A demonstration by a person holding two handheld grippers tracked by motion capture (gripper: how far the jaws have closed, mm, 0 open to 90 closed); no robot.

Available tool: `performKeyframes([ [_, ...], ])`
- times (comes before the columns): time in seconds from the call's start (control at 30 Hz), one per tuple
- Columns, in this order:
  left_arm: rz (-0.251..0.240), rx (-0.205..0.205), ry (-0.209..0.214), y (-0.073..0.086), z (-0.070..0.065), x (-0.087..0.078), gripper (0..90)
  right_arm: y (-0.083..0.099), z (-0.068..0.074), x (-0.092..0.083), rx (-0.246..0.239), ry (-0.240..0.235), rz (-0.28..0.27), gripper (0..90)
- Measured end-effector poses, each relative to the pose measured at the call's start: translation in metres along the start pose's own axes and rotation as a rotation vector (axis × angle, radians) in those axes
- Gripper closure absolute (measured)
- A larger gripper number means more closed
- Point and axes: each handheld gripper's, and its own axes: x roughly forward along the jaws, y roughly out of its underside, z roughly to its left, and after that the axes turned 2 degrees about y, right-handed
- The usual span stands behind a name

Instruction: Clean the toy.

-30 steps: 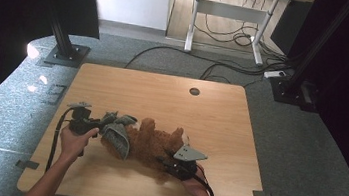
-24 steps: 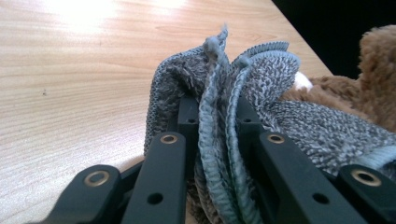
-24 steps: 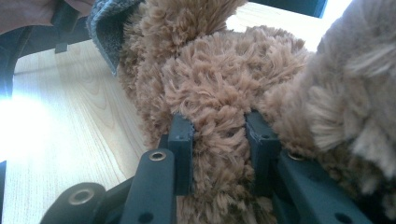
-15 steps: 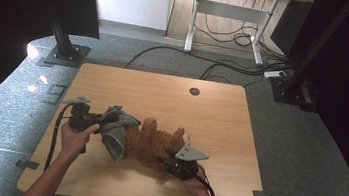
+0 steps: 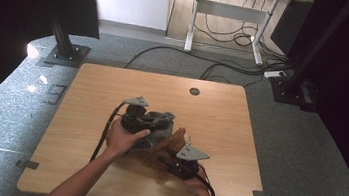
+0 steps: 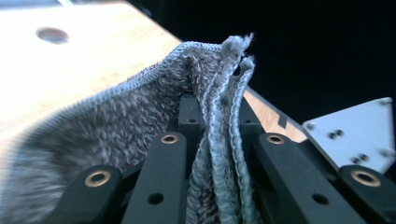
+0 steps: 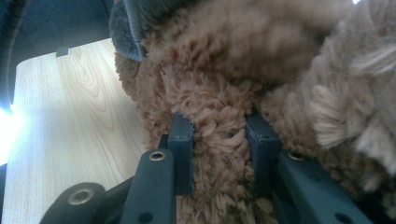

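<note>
The grey knitted cloth (image 6: 140,116) hangs bunched between the jaws of the left gripper (image 6: 217,121), which is clamped on its folded edge above the middle of the table (image 5: 113,85). Its folds run along the jaws. Just beside it, the right gripper (image 7: 219,144) pinches the brown plush toy (image 7: 261,60) lying on the wood.

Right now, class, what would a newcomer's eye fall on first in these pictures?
Probably the brown fluffy toy near the wooden table's front middle, pinched by the right tongs. Next, the grey knitted cloth, bunched between the left tongs and held over the toy's left part.
</note>
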Motion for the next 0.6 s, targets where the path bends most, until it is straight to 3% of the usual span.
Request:
performKeyframes([
  [0.03,0.05,-0.021,0.013,0.0,0.003,0.012,77.5,0.0,0.0,0.0,-0.002,0.0,0.002,68.4],
  [0.1,0.1,-0.049,0.02,0.002,0.009,0.026,76.7,0.001,0.001,0.0,-0.004,-0.001,0.005,68.4],
  [0.2,0.124,-0.057,-0.032,0.004,0.016,0.032,77.0,0.002,0.0,0.0,0.004,-0.006,0.008,68.2],
  [0.23,0.142,-0.04,-0.087,0.005,0.019,0.031,77.2,0.002,0.0,0.0,0.003,-0.008,0.009,68.1],
  [0.33,0.151,-0.059,-0.105,0.007,0.024,0.027,78.3,0.002,0.002,0.001,-0.011,-0.011,0.016,68.1],
  [0.5,0.171,-0.057,-0.203,0.016,0.033,0.007,78.8,0.002,0.007,0.001,-0.047,-0.007,0.028,68.0],
  [0.6,0.166,-0.095,-0.198,0.024,0.045,-0.008,78.8,0.002,0.007,0.001,-0.046,-0.008,0.023,67.8],
])
